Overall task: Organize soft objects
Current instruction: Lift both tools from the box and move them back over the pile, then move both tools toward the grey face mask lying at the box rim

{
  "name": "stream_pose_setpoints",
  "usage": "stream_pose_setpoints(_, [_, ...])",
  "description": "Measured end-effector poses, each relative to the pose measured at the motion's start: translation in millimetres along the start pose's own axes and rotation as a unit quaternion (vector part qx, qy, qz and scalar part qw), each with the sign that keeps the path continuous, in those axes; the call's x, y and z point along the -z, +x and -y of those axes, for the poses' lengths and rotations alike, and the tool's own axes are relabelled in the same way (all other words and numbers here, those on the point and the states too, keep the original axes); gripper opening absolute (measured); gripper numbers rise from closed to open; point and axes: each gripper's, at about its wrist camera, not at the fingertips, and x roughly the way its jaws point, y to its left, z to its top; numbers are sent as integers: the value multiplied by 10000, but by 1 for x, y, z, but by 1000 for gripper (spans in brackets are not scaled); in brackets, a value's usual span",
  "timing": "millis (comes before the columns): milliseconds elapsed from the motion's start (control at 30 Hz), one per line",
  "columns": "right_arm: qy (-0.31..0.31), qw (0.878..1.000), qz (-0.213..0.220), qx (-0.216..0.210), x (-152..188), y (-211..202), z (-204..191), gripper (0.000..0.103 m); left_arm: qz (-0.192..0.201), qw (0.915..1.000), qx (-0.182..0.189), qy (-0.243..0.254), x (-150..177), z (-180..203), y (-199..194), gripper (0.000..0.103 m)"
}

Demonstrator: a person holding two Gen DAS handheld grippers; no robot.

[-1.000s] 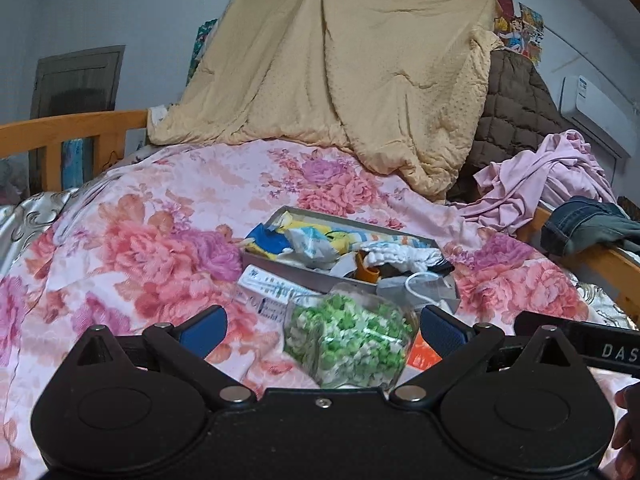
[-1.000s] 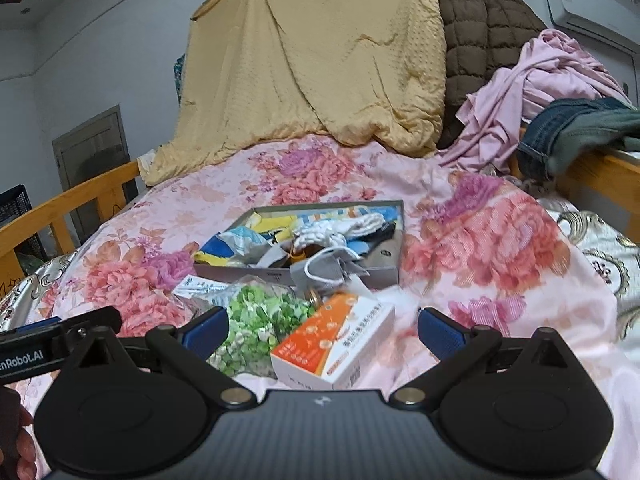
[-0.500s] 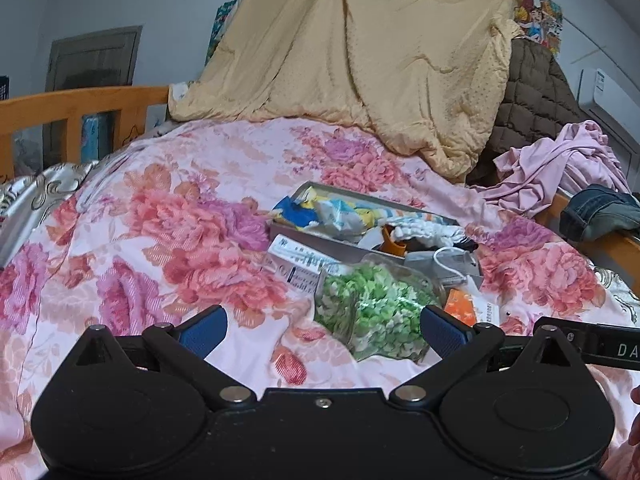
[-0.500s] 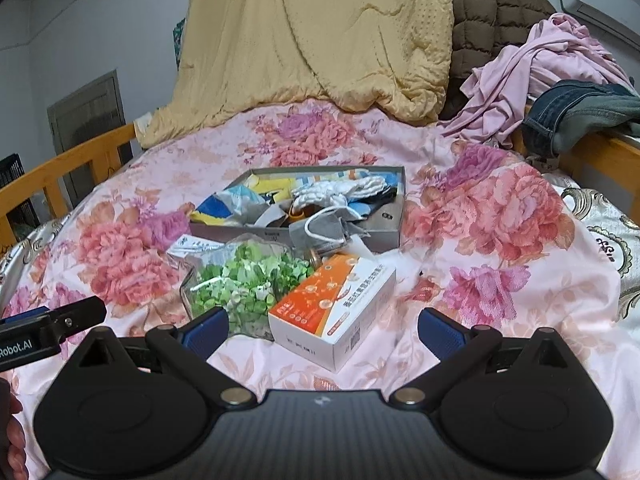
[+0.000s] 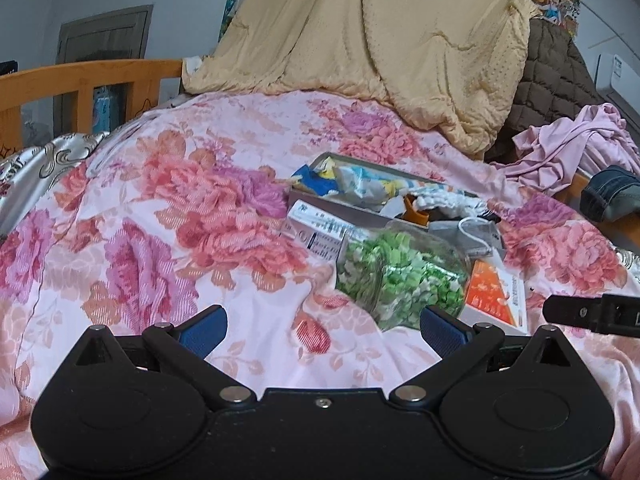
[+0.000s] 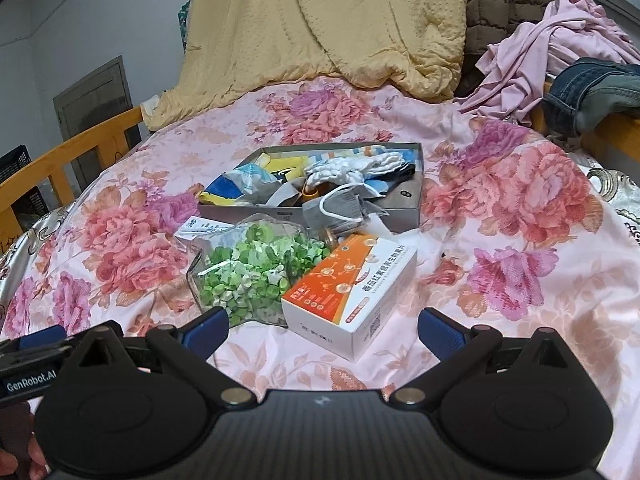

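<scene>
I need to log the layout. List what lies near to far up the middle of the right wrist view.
Orange and white box → grey mask → grey tray of soft things → flowered bedspread → yellow blanket.

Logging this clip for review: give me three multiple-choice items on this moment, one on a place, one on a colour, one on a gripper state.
1. Where is the orange-and-white box?
A. inside the grey tray
B. on the bedspread, right of the bag of green pieces
C. on the wooden rail

2. What colour is the blanket draped behind the bed?
A. tan
B. navy
C. red

3. How is the right gripper?
A. shut on the box
B. shut on nothing
C. open

Answers: B, it lies beside the bag, in front of the tray; A, tan fabric; C, fingers wide apart, nothing between.
</scene>
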Motion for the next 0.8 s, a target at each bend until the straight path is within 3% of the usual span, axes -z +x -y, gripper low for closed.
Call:
stream_pose_setpoints(300, [12, 10000, -14, -60, -6, 10, 1, 103, -18, 10000, 10, -95, 4, 0, 2, 102])
stream_pose_setpoints(800, [-23, 9997, -24, 227, -22, 41, 14, 103, -92, 9997, 94, -215, -3, 0, 20, 102])
